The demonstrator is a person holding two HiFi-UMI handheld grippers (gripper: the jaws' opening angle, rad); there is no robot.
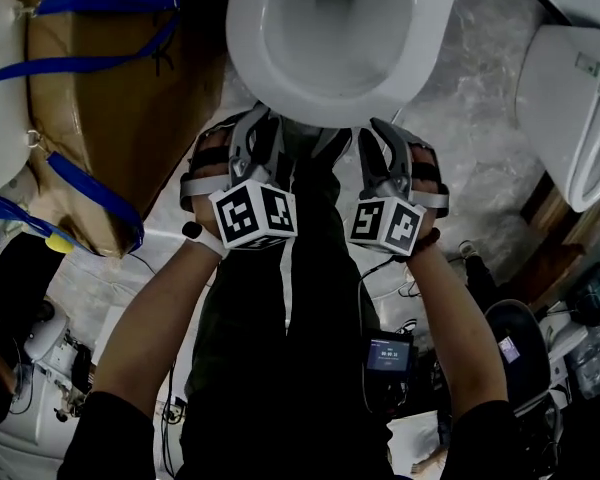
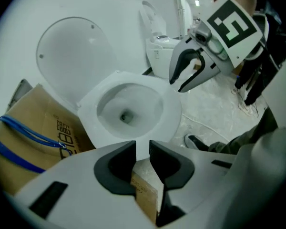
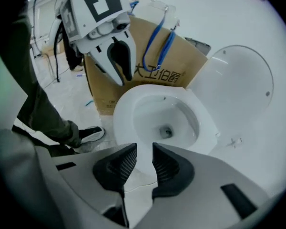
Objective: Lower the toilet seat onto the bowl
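Observation:
A white toilet (image 1: 280, 58) stands ahead of me. Its seat ring (image 2: 169, 113) (image 3: 126, 113) lies flat on the bowl. The round lid (image 2: 71, 56) (image 3: 238, 80) stands upright behind it. My left gripper (image 1: 262, 120) (image 2: 142, 151) hangs just above the front rim of the seat, with a narrow gap between its jaws and nothing in it. Beside it my right gripper (image 1: 380, 136) (image 3: 144, 154) hovers over the same front edge, jaws apart and empty. Neither gripper touches the toilet. Each gripper view shows the other gripper, the right one (image 2: 190, 73) and the left one (image 3: 117, 56).
A cardboard box (image 1: 110, 98) (image 2: 33, 132) with blue straps stands close on the toilet's left. Another white toilet (image 1: 570, 108) (image 2: 157, 46) is on the right. The person's shoe (image 2: 195, 142) (image 3: 88, 135) rests on the marble floor below the bowl. Cables and devices lie behind.

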